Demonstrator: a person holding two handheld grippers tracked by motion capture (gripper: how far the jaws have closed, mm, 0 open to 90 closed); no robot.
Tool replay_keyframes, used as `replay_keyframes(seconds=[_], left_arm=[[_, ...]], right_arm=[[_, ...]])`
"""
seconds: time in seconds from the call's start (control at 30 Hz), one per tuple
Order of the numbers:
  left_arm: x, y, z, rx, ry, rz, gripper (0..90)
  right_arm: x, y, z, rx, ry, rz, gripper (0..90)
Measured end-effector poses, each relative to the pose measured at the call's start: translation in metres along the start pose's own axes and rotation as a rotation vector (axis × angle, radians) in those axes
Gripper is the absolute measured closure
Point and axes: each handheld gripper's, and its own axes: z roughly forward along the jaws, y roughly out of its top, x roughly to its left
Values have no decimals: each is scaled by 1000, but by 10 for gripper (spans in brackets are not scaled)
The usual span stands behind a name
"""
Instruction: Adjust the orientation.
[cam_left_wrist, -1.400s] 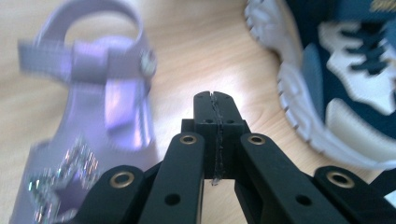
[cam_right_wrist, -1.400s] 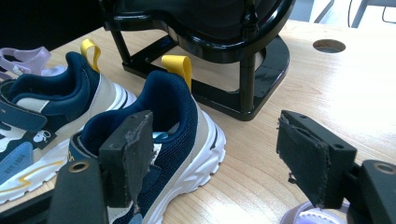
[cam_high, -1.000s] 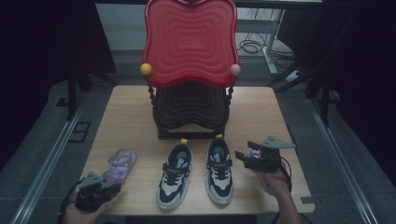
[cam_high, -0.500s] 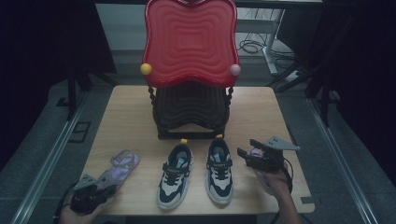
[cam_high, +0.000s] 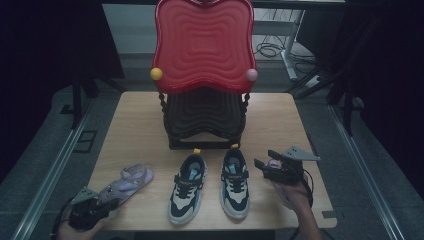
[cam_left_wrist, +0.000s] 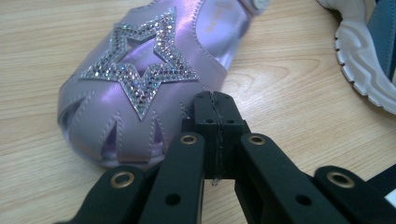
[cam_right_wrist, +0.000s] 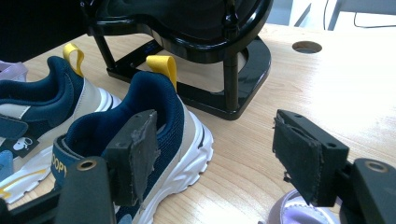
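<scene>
A lilac sandal (cam_high: 127, 182) with a glittery star (cam_left_wrist: 140, 84) lies at the table's near left. My left gripper (cam_high: 97, 207) sits just behind its toe, and its jaws (cam_left_wrist: 217, 112) are shut with nothing between them. A pair of navy and white sneakers (cam_high: 187, 187) (cam_high: 235, 182) stands in the middle, heels with yellow loops toward the rack. Right of the pair, my right gripper (cam_high: 261, 166) hovers open and empty. The nearer sneaker's heel (cam_right_wrist: 154, 121) is in front of its left pad (cam_right_wrist: 140, 154). Part of another lilac shoe (cam_right_wrist: 299, 212) shows below the right jaw.
A black shoe rack (cam_high: 202, 120) with a tall red wavy back panel (cam_high: 202, 45) stands at the middle of the wooden table (cam_high: 135, 120). A cable hole (cam_right_wrist: 307, 46) is in the tabletop beyond the rack. Dark floor and cables surround the table.
My left gripper has drawn back a little toward the near left corner, away from the sandal. The right gripper and the sneakers have stayed where they were.
</scene>
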Motion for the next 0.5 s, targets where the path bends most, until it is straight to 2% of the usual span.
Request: replay_keyframes(seconds=[0.4,0.5], left_arm=[[16,-2,-8,-14,25,-43,899],[22,-5,-6,-6,58,-62,894]], right_arm=[[2,0,0,1,-12,-1,316],[2,0,0,2,-14,1,316]])
